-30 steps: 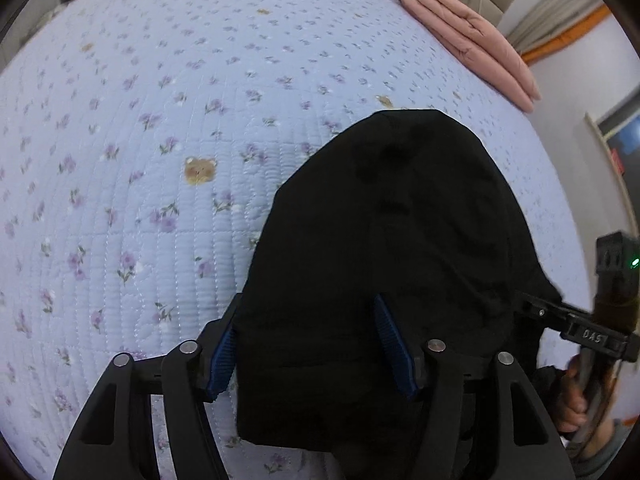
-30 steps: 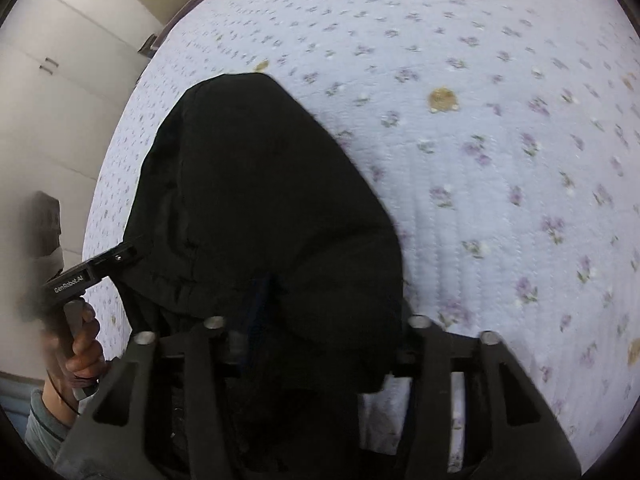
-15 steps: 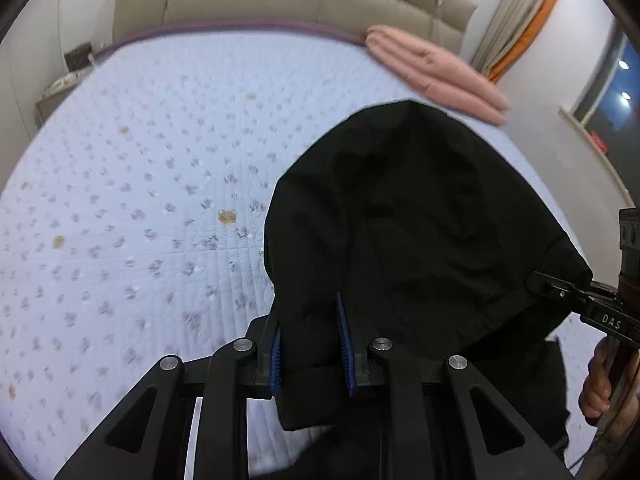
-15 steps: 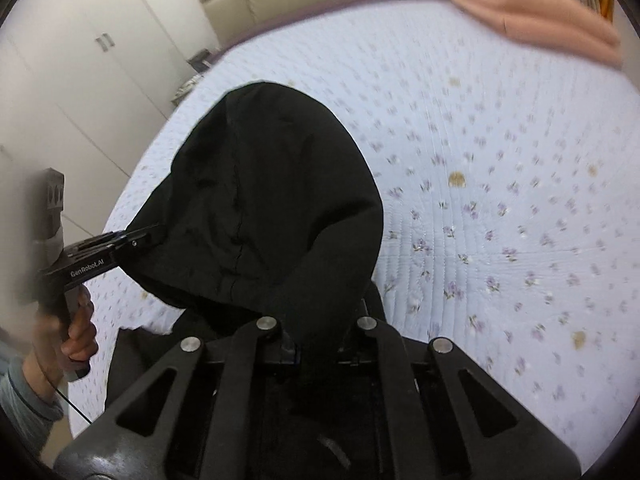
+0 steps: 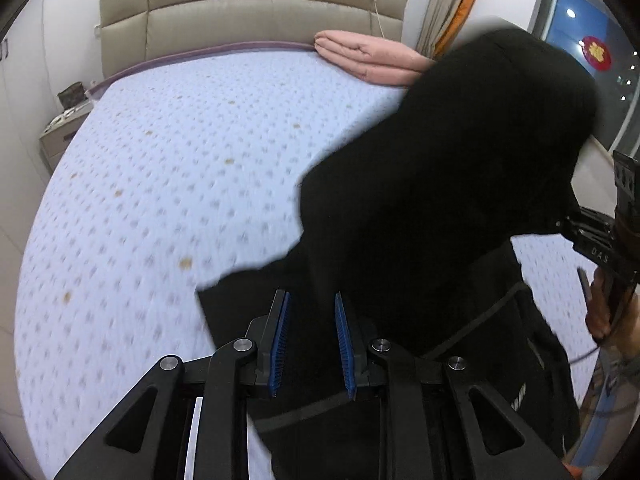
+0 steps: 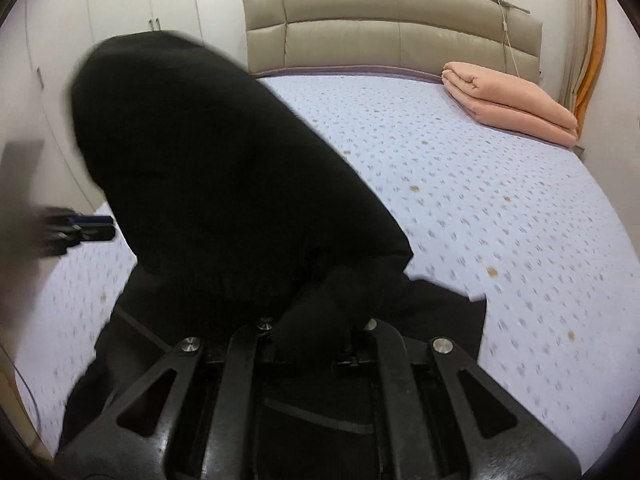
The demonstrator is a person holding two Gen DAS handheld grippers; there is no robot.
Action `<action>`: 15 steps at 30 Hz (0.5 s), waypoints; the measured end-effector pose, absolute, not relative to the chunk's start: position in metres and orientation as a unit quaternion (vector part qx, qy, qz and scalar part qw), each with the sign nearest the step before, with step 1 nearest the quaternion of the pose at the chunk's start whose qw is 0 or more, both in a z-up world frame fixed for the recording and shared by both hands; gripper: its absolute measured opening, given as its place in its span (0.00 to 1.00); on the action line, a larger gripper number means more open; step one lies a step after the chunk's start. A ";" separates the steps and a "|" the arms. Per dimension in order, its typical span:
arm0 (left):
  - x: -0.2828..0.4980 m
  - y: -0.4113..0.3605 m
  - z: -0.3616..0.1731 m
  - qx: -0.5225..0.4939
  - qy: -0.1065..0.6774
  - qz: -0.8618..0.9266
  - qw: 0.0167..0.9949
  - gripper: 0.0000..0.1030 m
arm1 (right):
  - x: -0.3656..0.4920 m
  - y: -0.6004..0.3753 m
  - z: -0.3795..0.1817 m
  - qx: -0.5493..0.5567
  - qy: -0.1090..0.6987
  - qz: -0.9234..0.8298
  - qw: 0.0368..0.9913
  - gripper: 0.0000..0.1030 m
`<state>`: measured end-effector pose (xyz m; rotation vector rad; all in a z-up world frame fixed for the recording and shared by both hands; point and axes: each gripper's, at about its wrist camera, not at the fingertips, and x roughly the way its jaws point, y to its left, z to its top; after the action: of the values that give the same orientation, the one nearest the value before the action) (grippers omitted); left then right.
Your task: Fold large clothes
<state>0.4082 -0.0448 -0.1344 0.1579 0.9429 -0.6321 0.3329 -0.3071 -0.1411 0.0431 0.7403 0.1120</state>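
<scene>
A large black garment (image 5: pixel 460 184) hangs lifted above a bed with a pale floral quilt (image 5: pixel 168 168). Its lower part lies on the quilt near me. My left gripper (image 5: pixel 310 340) stands open, blue pads (image 5: pixel 280 340) bare, with the cloth just beyond the tips. My right gripper (image 6: pixel 316 328) is shut on a bunched fold of the black garment (image 6: pixel 224 184), which rises up and to the left. In the left wrist view the right gripper (image 5: pixel 592 236) holds the cloth at the right edge. The left gripper (image 6: pixel 80 228) shows blurred at the left of the right wrist view.
A folded pink blanket (image 6: pixel 516 104) lies at the bed's far right by a beige padded headboard (image 6: pixel 384 32). A nightstand (image 5: pixel 60 128) stands at the bed's far left. White wardrobes (image 6: pixel 132 8) and a window with curtains (image 5: pixel 576 32) flank the room.
Both grippers rose and tilted up, bringing the headboard into view. My left gripper let go of the black cloth and opened. The garment swung up on the right gripper.
</scene>
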 end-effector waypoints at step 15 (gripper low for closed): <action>0.408 -0.112 -0.144 0.054 0.446 -0.382 0.808 0.23 | 0.276 -0.358 -0.188 -0.032 0.465 -0.065 0.882 0.25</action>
<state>0.4079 -0.1121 -0.1440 0.1162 0.9548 -0.8162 0.2759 -0.3578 -0.1883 -0.0674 0.9685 -0.1353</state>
